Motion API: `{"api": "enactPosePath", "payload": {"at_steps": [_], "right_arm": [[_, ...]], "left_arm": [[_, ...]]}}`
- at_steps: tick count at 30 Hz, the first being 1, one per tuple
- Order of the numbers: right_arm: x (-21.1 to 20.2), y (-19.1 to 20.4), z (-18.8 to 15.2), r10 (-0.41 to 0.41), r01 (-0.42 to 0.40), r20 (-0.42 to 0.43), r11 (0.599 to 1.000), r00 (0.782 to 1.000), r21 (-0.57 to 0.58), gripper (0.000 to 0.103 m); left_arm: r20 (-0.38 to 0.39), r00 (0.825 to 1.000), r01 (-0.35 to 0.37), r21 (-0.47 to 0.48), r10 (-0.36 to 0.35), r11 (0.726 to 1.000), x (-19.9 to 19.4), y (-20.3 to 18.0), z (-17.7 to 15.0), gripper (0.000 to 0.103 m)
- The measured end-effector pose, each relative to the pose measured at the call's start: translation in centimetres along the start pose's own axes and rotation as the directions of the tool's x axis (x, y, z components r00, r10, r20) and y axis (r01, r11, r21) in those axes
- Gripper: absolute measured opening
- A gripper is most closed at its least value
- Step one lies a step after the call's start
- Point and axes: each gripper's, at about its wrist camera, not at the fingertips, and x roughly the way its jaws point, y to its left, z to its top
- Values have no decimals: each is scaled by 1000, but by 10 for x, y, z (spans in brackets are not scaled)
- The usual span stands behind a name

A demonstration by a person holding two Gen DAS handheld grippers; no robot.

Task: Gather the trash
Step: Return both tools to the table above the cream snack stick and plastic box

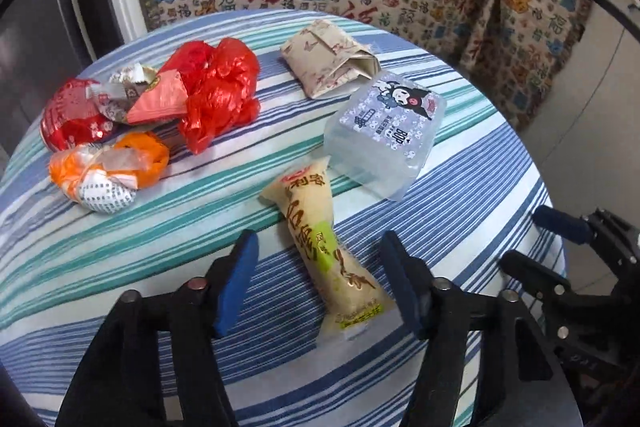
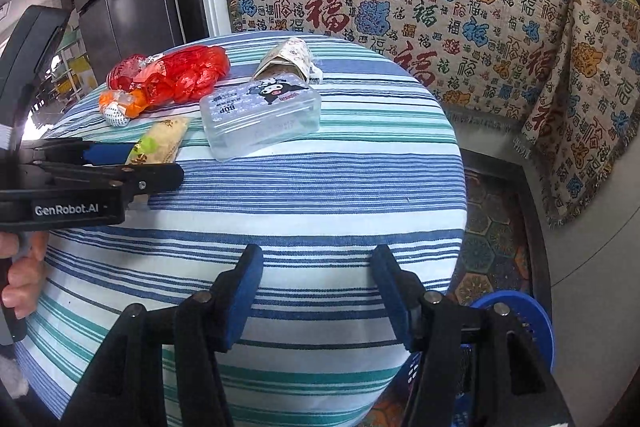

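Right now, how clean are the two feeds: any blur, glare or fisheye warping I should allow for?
Left wrist view: the yellow snack wrapper is sharp, the striped tablecloth bows strongly toward the edges, and the corners go black. Right wrist view: daylight blows out at the far left, the clear plastic box is slightly soft, and the blue basket sits in dim shadow.

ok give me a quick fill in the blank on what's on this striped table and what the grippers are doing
1. The left gripper is open, its fingers on either side of the ____ snack wrapper.
2. The clear plastic box has a ____ character on its lid.
3. The crumpled plastic bag beside the folded paper packet is ____.
4. The right gripper holds ____.

Missing words: yellow; cartoon; red; nothing
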Motion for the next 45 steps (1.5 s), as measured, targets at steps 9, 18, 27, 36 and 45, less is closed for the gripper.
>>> {"api": "enactPosePath", "payload": {"at_steps": [9,18,27,36,45], "right_arm": [[2,-2,9,39,-37,-19,996,999,82,59],[19,14,50,58,-43,-27,918,998,395,79],[68,56,110,-170,215,-131,798,977,563,96],[62,61,79,-131,138,-46,947,990,291,72],[20,66,20,112,-115,-32,986,993,-119,77]], "left_arm": [[2,1000,-13,-10,14,1000,-44,36,-26,15],[45,997,-57,-159,65,986,-74,105,-63,15],[88,993,-61,-221,82,973,-85,125,-58,15],[53,997,-43,-254,59,966,-77,122,-68,15],[43,994,-86,-216,97,973,-67,109,-78,32]]}}
